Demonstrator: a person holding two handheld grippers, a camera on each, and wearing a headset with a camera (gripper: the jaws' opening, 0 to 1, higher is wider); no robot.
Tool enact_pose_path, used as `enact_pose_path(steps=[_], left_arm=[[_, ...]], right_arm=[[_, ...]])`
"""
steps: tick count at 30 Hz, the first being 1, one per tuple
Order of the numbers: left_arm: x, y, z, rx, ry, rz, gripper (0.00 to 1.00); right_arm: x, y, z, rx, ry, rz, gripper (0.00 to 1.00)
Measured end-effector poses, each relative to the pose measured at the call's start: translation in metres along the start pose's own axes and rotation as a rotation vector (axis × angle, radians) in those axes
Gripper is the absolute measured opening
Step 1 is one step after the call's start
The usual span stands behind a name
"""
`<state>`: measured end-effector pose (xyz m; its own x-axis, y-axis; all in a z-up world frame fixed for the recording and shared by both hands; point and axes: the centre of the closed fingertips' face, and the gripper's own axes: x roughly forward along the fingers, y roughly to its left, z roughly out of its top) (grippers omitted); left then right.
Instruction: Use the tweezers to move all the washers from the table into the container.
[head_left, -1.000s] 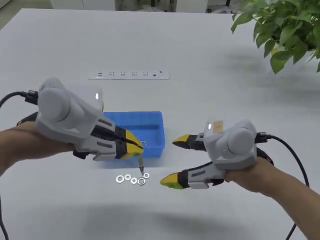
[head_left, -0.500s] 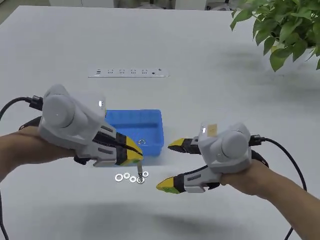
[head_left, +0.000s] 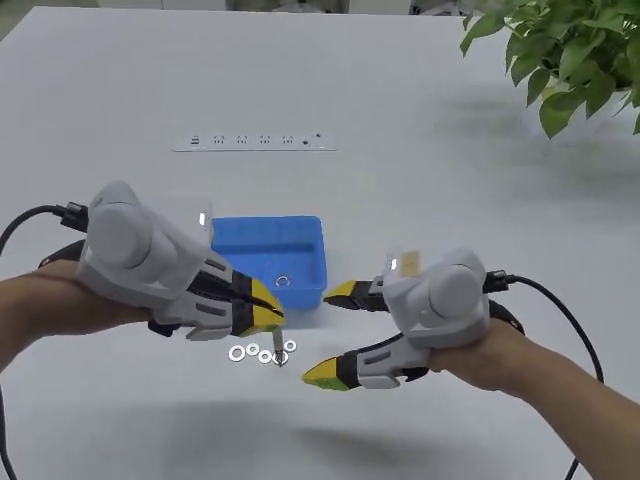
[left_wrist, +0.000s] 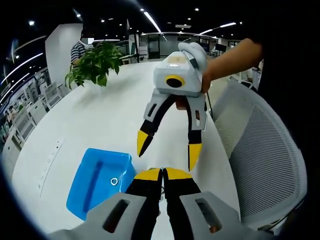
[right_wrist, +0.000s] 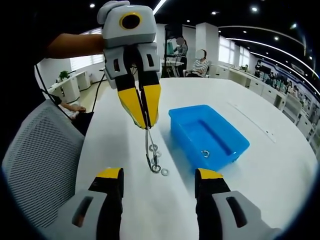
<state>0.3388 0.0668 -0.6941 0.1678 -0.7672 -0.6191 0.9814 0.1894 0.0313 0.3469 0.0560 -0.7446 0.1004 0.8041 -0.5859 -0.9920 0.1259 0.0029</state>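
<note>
Several small metal washers (head_left: 252, 351) lie in a short row on the white table, just in front of the blue container (head_left: 268, 243). One washer (head_left: 283, 282) rests inside the container. My left gripper (head_left: 264, 309) is shut on slim tweezers (head_left: 278, 342), whose tips point down onto the right end of the row. In the right gripper view the tweezers (right_wrist: 148, 144) hang from the left gripper (right_wrist: 142, 117) over the washers (right_wrist: 156, 161). My right gripper (head_left: 330, 333) is open beside the row, holding nothing. The container (left_wrist: 99, 181) and the right gripper (left_wrist: 167, 156) also appear in the left gripper view.
A white power strip (head_left: 255, 142) lies further back on the table. A leafy green plant (head_left: 565, 50) stands at the far right corner. Black cables trail from both grippers. A mesh office chair (left_wrist: 260, 155) stands at the table's near edge.
My left gripper has dipped a little, bringing the tweezer tips down onto the row of washers. My right gripper has edged slightly left, still open.
</note>
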Motion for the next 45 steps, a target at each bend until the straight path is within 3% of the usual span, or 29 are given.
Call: enact_pose_path(steps=[6, 17, 28, 45], left_arm=[[0.000, -0.001, -0.001, 0.002, 0.003, -0.009, 0.05], [0.000, -0.005, 0.000, 0.019, 0.010, -0.027, 0.05], [0.001, -0.004, 0.000, 0.019, 0.014, -0.032, 0.05], [0.001, -0.003, 0.000, 0.021, 0.021, -0.025, 0.06]], right_arm=[[0.010, 0.004, 0.005, -0.026, -0.008, 0.027, 0.54], [0.028, 0.014, 0.011, -0.092, -0.007, 0.108, 0.30], [0.043, 0.017, 0.009, -0.151, 0.031, 0.129, 0.12], [0.042, 0.016, 0.008, -0.130, 0.035, 0.121, 0.09]])
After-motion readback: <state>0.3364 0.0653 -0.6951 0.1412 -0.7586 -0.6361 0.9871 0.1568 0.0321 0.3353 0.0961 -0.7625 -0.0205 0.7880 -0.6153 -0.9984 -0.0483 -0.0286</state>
